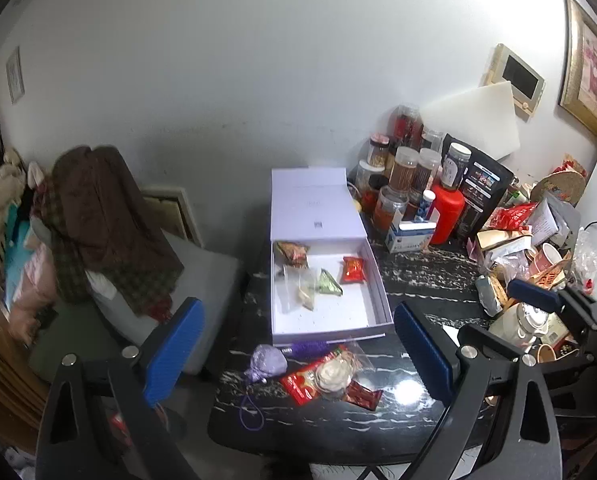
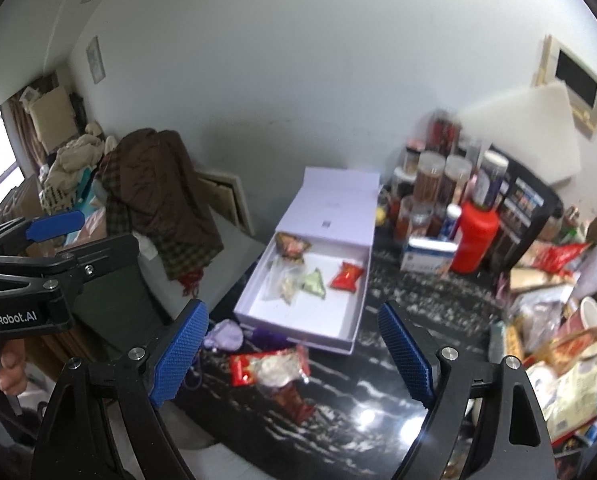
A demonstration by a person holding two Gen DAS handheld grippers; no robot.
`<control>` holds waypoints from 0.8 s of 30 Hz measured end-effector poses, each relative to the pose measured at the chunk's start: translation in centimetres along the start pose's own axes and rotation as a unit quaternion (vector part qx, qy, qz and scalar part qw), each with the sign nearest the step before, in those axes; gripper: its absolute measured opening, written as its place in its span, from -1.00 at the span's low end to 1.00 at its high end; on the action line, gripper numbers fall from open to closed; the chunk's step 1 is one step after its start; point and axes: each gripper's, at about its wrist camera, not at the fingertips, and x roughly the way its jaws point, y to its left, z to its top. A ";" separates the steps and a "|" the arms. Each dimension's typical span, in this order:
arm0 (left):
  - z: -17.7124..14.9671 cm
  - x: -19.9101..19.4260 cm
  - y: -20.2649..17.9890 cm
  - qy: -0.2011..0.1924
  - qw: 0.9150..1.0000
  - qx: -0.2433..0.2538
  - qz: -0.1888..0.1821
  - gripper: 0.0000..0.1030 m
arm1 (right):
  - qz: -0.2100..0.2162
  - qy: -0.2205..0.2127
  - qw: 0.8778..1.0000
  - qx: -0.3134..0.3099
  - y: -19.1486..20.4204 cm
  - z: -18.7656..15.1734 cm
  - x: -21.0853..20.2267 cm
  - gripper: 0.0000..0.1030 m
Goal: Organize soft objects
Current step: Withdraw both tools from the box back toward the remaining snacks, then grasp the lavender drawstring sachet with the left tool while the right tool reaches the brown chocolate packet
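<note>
**Dark marbled bench, open box, loose packets in front**

The bench (image 1: 418, 276) is black with white veining, glossy enough to throw back a lamp glare near its front edge; it stands against a plain pale wall (image 1: 258, 80) that carries a small framed screen (image 1: 516, 76) and a gilt picture frame (image 1: 588, 68); left of the bench a chair (image 1: 110, 216) is heaped with brown and checked clothes; the white box (image 1: 326, 300) lies open on the bench, lid folded back, holding a red packet (image 1: 353, 270), a green triangular packet (image 1: 329, 283) and clear bags; in front of the box, on the bare bench, lie a lilac pouch (image 1: 267, 362), a red snack bag (image 1: 308, 378) with a pale round thing in clear wrap on it, and a dark red packet (image 1: 362, 395); jars (image 1: 408, 166), a red bottle (image 1: 446, 212) and a black bag crowd the right rear, with a jumble of packaging along the right side; left tongs (image 1: 298, 354) released and holding nothing, above the loose packets; right tongs (image 2: 292, 354) likewise spread wide and holding nothing
</note>
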 end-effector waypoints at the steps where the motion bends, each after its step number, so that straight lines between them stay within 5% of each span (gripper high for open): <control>1: -0.3 0.3 0.3 0.004 1.000 -0.004 -0.003 0.89 | 0.005 0.004 1.000 0.005 0.0 -0.4 0.3 0.71; 24: -7.7 14.0 4.9 0.148 0.988 -0.035 -0.039 0.89 | 0.039 0.126 0.991 0.022 0.9 -7.0 12.4 0.71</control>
